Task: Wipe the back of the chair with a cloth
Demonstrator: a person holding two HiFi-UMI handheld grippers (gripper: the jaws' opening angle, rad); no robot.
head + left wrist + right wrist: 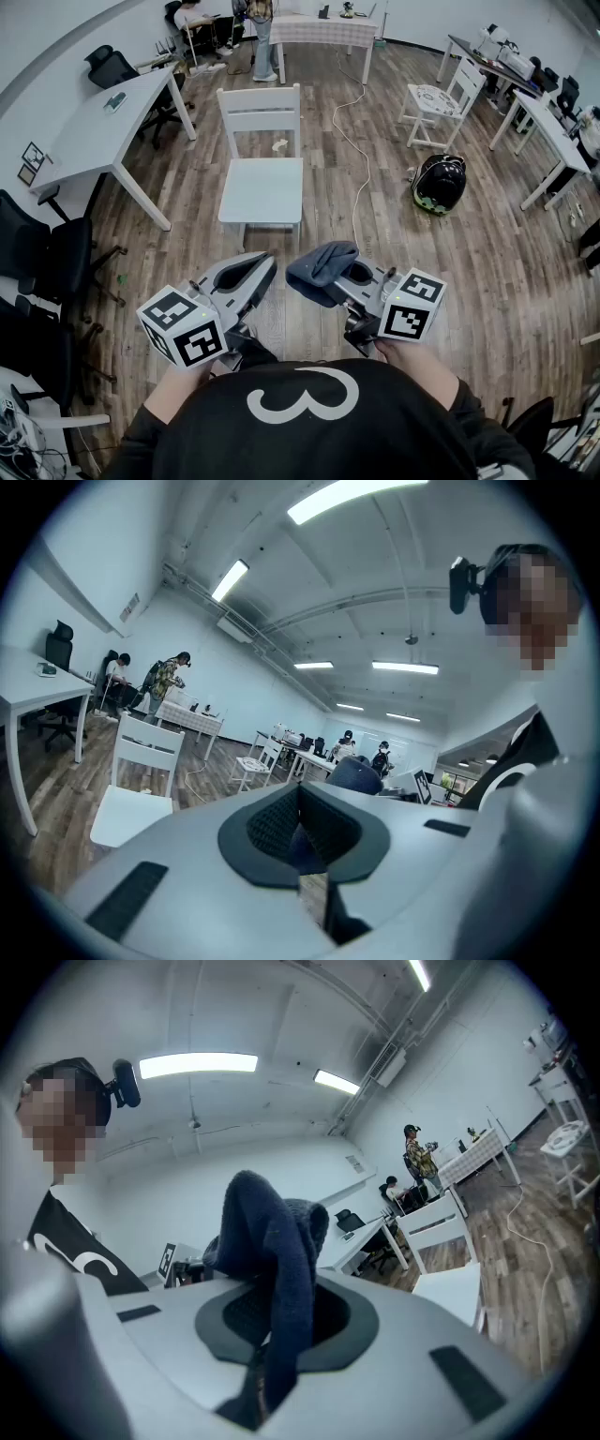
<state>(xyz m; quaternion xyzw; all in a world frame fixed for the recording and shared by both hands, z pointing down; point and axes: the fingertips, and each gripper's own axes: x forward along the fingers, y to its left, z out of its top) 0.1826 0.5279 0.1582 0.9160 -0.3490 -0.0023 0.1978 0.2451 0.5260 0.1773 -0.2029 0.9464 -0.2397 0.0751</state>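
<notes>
A white wooden chair (262, 159) stands on the wood floor ahead of me, its slatted back (260, 108) on the far side. My right gripper (349, 279) is shut on a dark blue cloth (321, 262), which bunches over its tip; the cloth (272, 1269) hangs between the jaws in the right gripper view. My left gripper (246, 278) is shut with nothing in it, held beside the right one, both short of the chair seat (263, 188). The chair (136, 780) shows at the left of the left gripper view.
A white table (103, 127) stands to the left with black office chairs (56, 258) near it. A white cable (356, 150) runs along the floor right of the chair. A black and green helmet-like object (440, 182), a second white chair (441, 101) and desks sit at right.
</notes>
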